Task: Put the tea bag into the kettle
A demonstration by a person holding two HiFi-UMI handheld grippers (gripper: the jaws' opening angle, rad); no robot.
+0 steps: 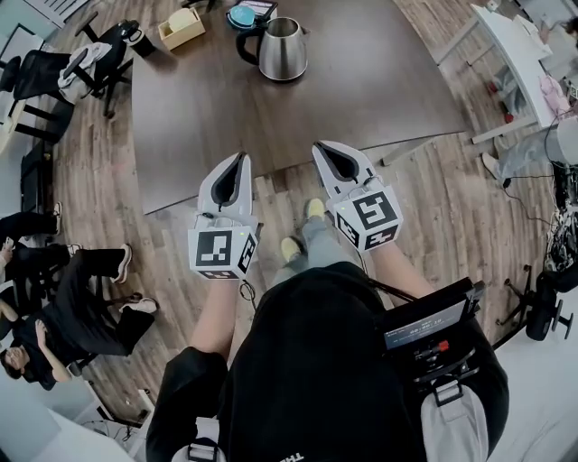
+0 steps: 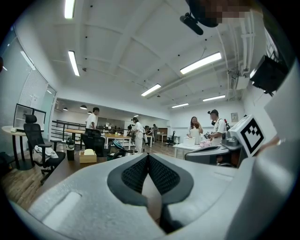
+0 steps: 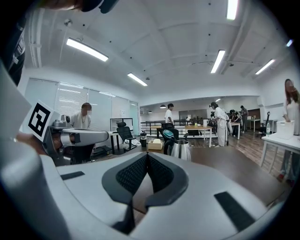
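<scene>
- Yellowish box (image 1: pixel 181 27): stands on the table (image 1: pixel 361 81), well ahead of the left gripper (image 1: pixel 241 158) and off to its left; contents cannot be made out.
- Left gripper: jaws pressed together, nothing between them; tips at the table's near edge.
- Kettle (image 1: pixel 282 48): upright on the table, well ahead of both grippers, between their lines.
- Right gripper (image 1: pixel 319 146): jaws likewise pressed together and empty; tips at the near edge.
</scene>
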